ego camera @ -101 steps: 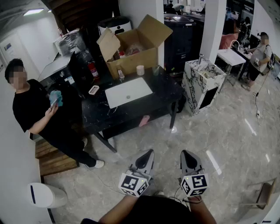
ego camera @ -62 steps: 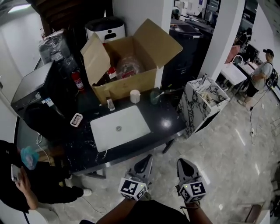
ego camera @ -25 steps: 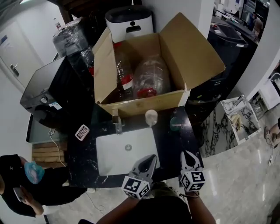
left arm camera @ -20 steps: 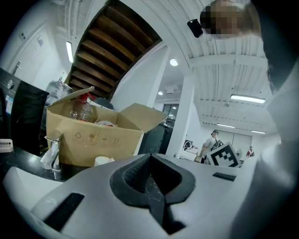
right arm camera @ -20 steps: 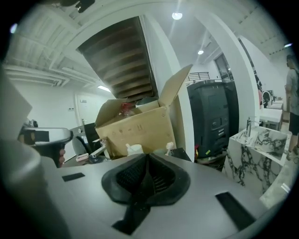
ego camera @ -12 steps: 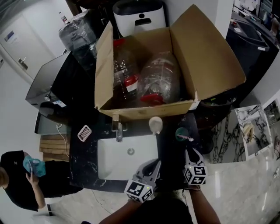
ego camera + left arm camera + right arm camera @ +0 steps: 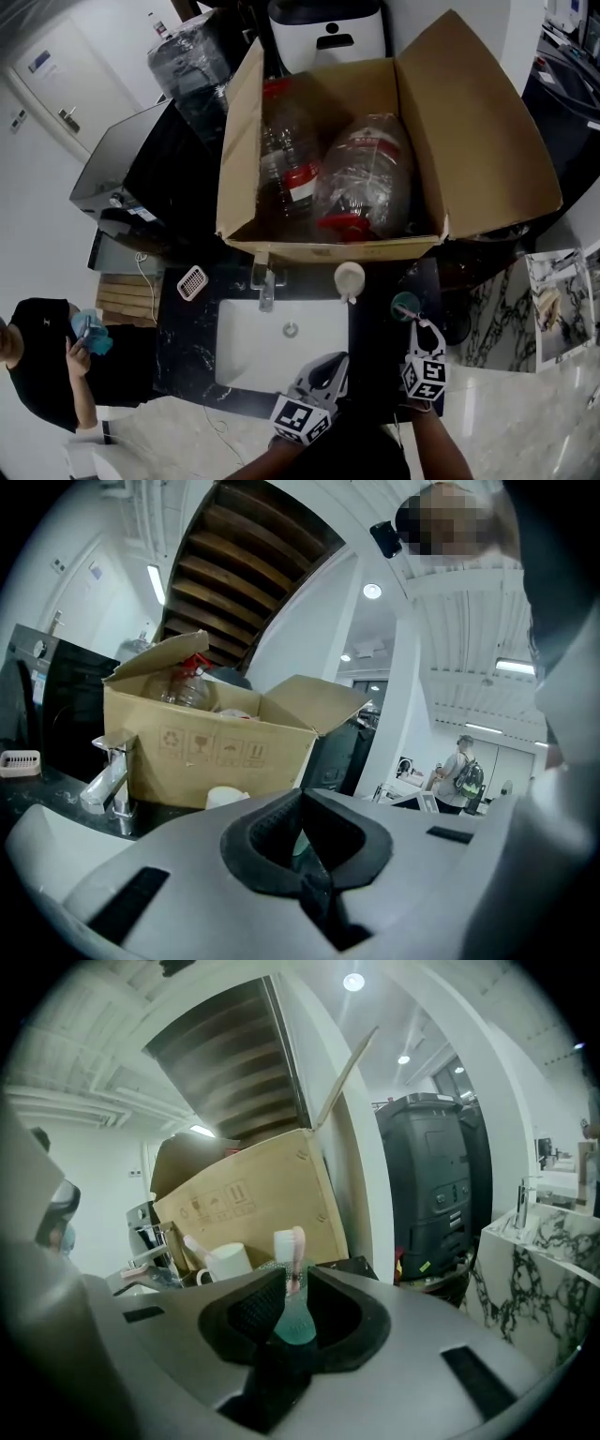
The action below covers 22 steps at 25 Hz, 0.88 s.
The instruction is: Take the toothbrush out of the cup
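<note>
A translucent green cup [image 7: 403,304] stands on the black counter [image 7: 187,328] to the right of the sink, with a pink-and-white toothbrush [image 7: 418,318] leaning out of it. My right gripper [image 7: 419,330] is just in front of that cup. In the right gripper view the cup [image 7: 296,1324] and toothbrush [image 7: 292,1252] show through the narrow gap of my right gripper [image 7: 296,1279], which is slightly open and holds nothing. My left gripper [image 7: 330,362] hangs over the sink's front edge, and in its own view the left gripper [image 7: 302,795] has its tips together.
A white mug [image 7: 349,277] holding another brush stands left of the green cup. An open cardboard box [image 7: 469,159] of plastic bottles fills the counter's back. The tap [image 7: 265,284] stands behind the white sink [image 7: 253,342]. A person [image 7: 47,356] stands at the left.
The view has closed in on the counter. Both grippers have come forward over its front edge, and the right one has reached the green cup.
</note>
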Available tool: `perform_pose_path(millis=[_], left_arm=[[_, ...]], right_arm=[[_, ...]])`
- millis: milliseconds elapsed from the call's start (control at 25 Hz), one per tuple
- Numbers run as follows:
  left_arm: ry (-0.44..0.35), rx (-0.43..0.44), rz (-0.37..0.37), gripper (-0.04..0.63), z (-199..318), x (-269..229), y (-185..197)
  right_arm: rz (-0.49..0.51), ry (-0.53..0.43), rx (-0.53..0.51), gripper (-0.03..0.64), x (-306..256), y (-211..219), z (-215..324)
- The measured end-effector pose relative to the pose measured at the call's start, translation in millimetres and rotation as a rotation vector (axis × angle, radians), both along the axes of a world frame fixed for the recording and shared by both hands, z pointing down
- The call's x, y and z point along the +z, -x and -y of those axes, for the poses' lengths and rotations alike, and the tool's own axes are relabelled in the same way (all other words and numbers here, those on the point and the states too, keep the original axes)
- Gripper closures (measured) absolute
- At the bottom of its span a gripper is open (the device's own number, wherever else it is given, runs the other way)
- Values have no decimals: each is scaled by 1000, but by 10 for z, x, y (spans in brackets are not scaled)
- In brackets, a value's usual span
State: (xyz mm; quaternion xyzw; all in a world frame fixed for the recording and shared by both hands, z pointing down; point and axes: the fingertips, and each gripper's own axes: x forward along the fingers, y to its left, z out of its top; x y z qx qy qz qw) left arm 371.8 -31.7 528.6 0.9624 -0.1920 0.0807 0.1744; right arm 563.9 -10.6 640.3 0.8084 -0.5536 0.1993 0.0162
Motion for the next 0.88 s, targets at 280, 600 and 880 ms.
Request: perform_pose_path(millis=[280,600,880], left_arm=[[4,-39,14,571,92,13,45],[-16,-76,-13,571,142,-70,192],[-52,-128,-67,571,168,-296,620]], right_arm=[[-35,-28,-12,581,-62,-46,109],[-76,-101,-39,583,-393,-48,201],[-176,-168,-53,583,-1093,135,139]])
